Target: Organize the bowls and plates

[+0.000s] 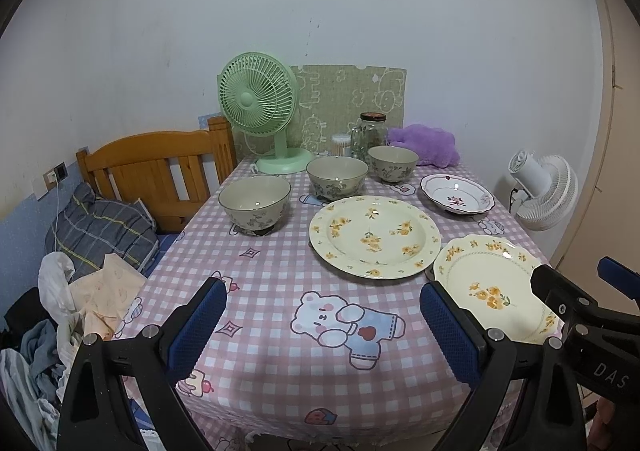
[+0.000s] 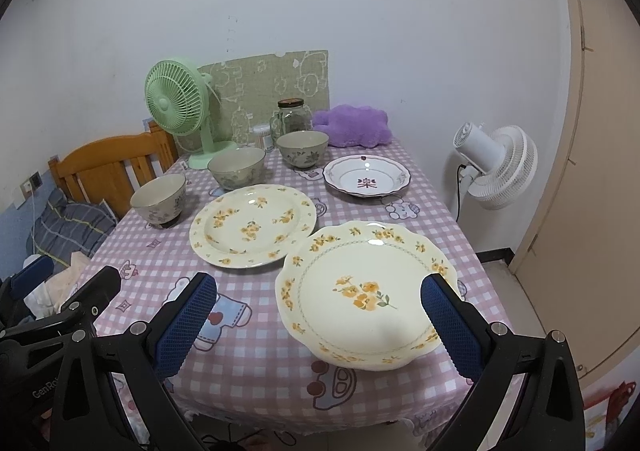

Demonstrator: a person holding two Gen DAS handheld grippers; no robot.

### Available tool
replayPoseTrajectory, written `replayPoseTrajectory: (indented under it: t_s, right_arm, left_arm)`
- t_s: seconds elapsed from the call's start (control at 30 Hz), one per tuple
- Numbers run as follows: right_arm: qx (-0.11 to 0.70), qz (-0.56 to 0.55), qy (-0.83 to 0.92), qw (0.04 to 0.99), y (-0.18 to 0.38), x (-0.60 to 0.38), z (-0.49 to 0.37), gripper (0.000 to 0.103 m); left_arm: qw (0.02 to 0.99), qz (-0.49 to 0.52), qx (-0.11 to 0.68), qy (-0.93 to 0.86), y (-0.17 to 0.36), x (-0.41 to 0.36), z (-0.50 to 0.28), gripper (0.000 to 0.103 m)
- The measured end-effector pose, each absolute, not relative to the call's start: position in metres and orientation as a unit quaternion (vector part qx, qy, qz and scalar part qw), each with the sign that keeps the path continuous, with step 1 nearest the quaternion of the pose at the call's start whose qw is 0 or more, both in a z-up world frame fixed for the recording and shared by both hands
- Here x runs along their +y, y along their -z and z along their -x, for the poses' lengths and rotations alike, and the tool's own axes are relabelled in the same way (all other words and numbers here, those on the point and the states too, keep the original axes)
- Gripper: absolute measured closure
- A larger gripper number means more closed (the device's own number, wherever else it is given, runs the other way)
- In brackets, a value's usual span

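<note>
I am hovering both grippers, left (image 1: 322, 317) and right (image 2: 318, 313), jaws released, over the worktop (image 1: 272, 275); the scalloped yellow-flower plate (image 2: 360, 291) is lying nearest, ready for stacking first

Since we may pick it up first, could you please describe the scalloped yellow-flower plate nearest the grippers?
The scalloped plate looks like glossy cream ceramic, with a wavy rim ringed by small yellow flowers, a thin dotted band inside, and one yellow spray with green leaves at its centre. It lies upright and empty on the checked tablecloth near the front right corner, close to the round flowered plate, untouched.
</note>
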State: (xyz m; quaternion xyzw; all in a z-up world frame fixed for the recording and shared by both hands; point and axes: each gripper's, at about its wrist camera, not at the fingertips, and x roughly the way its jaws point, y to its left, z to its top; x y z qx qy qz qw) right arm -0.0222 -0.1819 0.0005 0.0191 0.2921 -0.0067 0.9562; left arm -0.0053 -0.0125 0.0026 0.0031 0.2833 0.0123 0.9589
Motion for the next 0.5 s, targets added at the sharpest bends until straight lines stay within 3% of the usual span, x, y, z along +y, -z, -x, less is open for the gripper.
replayPoseTrajectory:
  t_s: [0.5]
  right_arm:
    - [0.290,-0.017,0.007,0.957,-0.0022,-0.1833,0.0245,0.000]
  left_arm:
    - [0.960,-0.005,0.279,-0.015,-0.0036,-0.0173,0.0121,0.005]
